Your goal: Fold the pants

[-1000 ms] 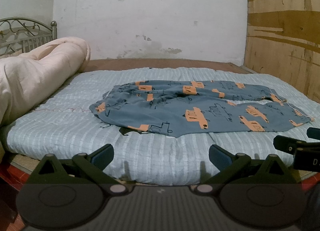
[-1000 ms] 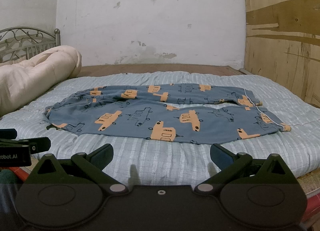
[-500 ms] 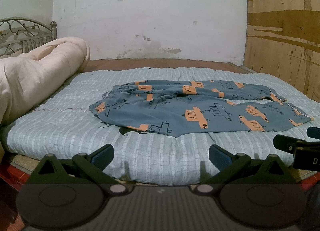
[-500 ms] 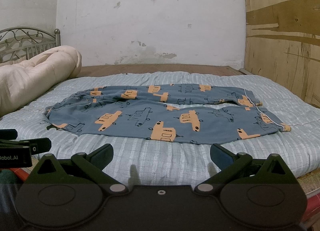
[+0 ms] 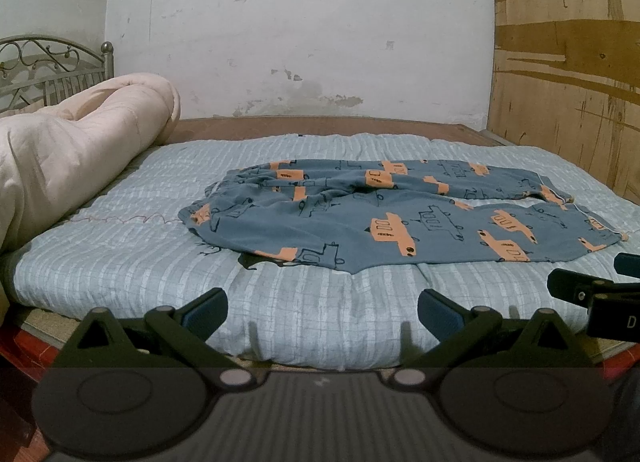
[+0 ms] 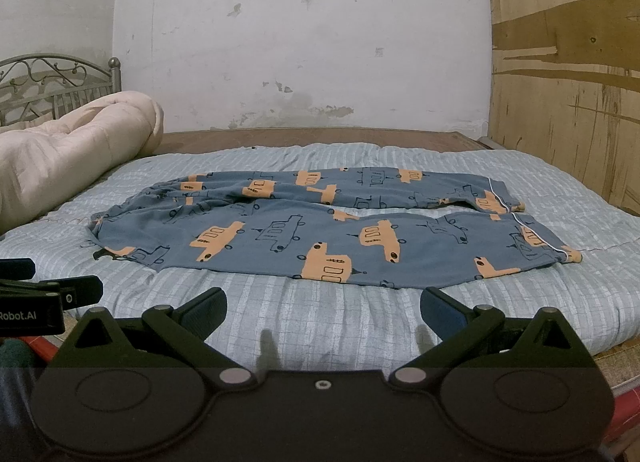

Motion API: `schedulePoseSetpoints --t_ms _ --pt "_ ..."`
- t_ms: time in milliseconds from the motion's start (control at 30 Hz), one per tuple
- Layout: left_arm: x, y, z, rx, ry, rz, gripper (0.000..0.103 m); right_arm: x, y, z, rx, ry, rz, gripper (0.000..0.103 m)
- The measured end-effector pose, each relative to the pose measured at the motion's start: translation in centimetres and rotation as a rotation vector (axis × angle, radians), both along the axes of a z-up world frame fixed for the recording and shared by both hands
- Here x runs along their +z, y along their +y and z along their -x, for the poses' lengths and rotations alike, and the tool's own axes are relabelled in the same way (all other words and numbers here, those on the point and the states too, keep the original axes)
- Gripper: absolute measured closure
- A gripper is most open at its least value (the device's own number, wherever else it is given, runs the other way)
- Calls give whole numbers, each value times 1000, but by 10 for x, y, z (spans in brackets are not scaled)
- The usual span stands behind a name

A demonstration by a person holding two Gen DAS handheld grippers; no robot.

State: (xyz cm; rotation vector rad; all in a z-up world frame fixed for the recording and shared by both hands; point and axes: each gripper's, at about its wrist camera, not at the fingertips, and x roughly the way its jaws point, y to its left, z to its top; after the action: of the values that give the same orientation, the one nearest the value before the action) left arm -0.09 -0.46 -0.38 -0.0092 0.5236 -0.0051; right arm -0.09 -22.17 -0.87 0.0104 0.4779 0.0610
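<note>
Both tongs, left (image 5: pixel 322 308) and right (image 6: pixel 323 308), are wide open and empty at the bed (image 6: pixel 360 322) edge. Pants (image 6: pixel 320 238) lie flat on it. I should pinch waistband and cuff together, then lift evenly.

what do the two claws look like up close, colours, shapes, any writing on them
Both match: a black body with two round discs, silver pivot pins and black angular linkage arms ending in dark blue pads. The left claw has a ribbed grey centre panel; the right claw has a plain black one with a small screw. White lettering ending "Robot.AI" shows on the left claw's side in the right view. No cables or sleeves visible.
</note>
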Motion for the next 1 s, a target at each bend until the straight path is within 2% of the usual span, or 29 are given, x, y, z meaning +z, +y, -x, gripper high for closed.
schedulePoseSetpoints --t_ms 233,633,833,1000 --pt "-2 0 0 0 12 1 0 0 0 0 -1 2 0 1" --pt "4 -2 -15 24 84 -30 0 2 -1 -2 3 8 -2 1" --pt "24 -3 -43 34 126 -65 0 22 -9 -18 62 -34 2 1" --pt "46 -1 -87 22 142 -114 0 42 -24 -60 132 -52 19 1"
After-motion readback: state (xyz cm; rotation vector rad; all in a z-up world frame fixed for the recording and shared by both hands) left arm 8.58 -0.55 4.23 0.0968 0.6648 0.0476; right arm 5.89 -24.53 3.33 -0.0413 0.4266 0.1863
